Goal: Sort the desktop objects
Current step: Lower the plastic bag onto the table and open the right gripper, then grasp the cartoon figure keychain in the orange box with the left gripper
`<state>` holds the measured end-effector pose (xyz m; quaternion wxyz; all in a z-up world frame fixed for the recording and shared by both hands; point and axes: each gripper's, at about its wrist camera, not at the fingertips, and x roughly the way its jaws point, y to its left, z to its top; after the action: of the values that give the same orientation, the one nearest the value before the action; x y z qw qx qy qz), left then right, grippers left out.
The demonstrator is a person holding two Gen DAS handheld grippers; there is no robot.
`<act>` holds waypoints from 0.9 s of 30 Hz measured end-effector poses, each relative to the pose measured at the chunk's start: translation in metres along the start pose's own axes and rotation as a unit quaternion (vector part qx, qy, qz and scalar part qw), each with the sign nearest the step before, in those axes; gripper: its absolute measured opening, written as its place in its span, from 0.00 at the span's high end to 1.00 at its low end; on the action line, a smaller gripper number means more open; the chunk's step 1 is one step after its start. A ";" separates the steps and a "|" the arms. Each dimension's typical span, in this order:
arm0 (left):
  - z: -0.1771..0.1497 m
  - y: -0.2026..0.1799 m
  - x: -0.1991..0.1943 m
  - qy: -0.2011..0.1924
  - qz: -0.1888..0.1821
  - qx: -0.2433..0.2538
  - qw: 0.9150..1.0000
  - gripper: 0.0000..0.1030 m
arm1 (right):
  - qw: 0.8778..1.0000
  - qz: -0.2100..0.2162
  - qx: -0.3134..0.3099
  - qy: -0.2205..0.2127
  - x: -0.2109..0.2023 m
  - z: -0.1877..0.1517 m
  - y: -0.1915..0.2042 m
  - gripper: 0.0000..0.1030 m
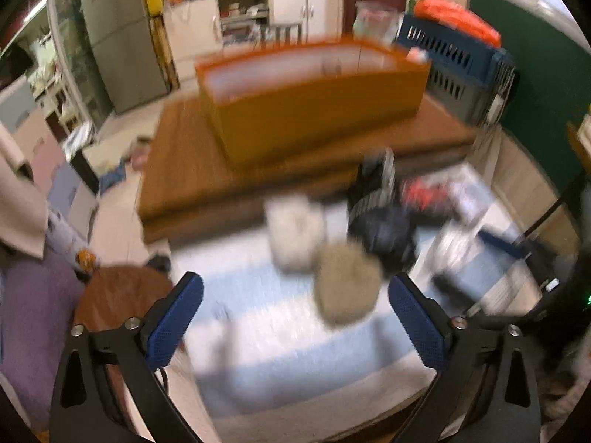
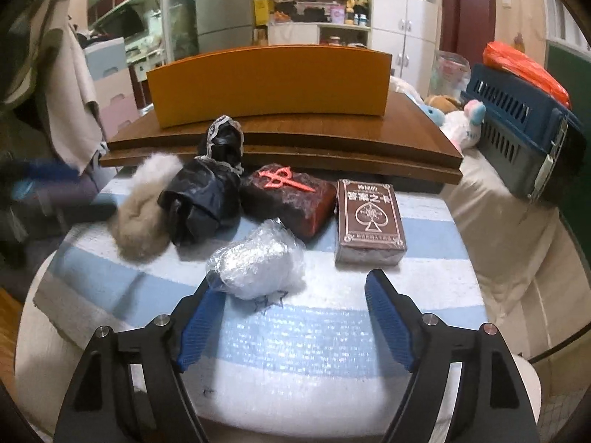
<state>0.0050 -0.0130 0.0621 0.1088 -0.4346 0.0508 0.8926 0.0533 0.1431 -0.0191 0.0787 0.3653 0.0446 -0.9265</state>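
Observation:
In the right wrist view several objects lie on a blue-and-white striped cloth [image 2: 314, 332]: a beige furry item [image 2: 142, 214], a black crumpled bag with lace [image 2: 207, 195], a dark red box with a red emblem [image 2: 291, 199], a brown card box [image 2: 369, 217] and a clear plastic-wrapped bundle [image 2: 258, 264]. My right gripper [image 2: 295, 291] is open and empty, just short of the bundle. An orange box [image 2: 269, 81] stands on a wooden board [image 2: 295, 136] behind. The left wrist view is blurred; my left gripper [image 1: 295, 295] is open and empty, with the furry item [image 1: 347, 284] between its fingertips' line.
A blue slatted crate [image 2: 517, 125] with an orange bag on it stands at the right, plush toys [image 2: 461, 122] beside it. The left wrist view shows a round brown stool [image 1: 118, 295] at lower left. Cabinets and a fridge stand in the background.

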 end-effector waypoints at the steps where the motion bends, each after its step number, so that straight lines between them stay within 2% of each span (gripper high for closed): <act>1: 0.016 0.002 -0.010 -0.011 -0.009 0.002 1.000 0.05 | 1.000 0.003 0.001 0.000 0.000 0.000 0.000 0.24; 4: 0.066 0.005 -0.024 -0.031 -0.046 0.005 0.998 0.06 | 0.999 0.034 0.013 0.000 -0.008 -0.002 -0.003 0.25; 5: 0.082 0.006 -0.024 -0.031 -0.053 0.004 0.998 0.10 | 0.998 0.053 0.028 -0.004 -0.014 -0.004 -0.005 0.25; 7: 0.117 0.004 -0.012 -0.015 -0.062 0.004 0.998 0.14 | 0.997 0.062 0.042 -0.014 -0.021 -0.008 -0.007 0.25; 10: 0.160 0.001 0.029 0.028 -0.059 0.011 0.998 0.20 | 0.998 0.045 0.046 -0.015 -0.022 -0.014 -0.010 0.25; 11: 0.166 -0.001 0.041 0.040 -0.055 0.012 0.998 0.29 | 0.997 0.050 0.052 -0.016 -0.022 -0.015 -0.012 0.25; 13: 0.177 -0.006 0.070 0.071 -0.051 0.009 0.996 0.40 | 0.996 0.057 0.066 -0.019 -0.024 -0.015 -0.018 0.25; 16: 0.182 -0.016 0.106 0.110 -0.051 0.012 0.993 0.42 | 0.995 0.065 0.073 -0.021 -0.024 -0.015 -0.020 0.25; 19: 0.181 -0.027 0.130 0.129 -0.033 0.039 0.990 0.48 | 0.995 0.067 0.071 -0.025 -0.025 -0.016 -0.020 0.25; 22: 0.185 -0.019 0.139 0.145 -0.068 0.004 0.987 0.51 | 0.994 0.073 0.076 -0.030 -0.025 -0.016 -0.022 0.25; 25: 0.181 -0.010 0.150 0.174 -0.121 -0.036 0.977 0.54 | 0.994 0.075 0.079 -0.031 -0.025 -0.016 -0.023 0.25; 27: 0.184 -0.003 0.149 0.173 -0.139 -0.055 0.973 0.54 | 0.994 0.074 0.078 -0.031 -0.026 -0.015 -0.022 0.25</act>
<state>-0.2245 0.0468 0.0583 0.1972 -0.5908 -0.0411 0.7812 0.0781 0.1702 -0.0122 0.1198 0.3435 -0.0576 -0.9297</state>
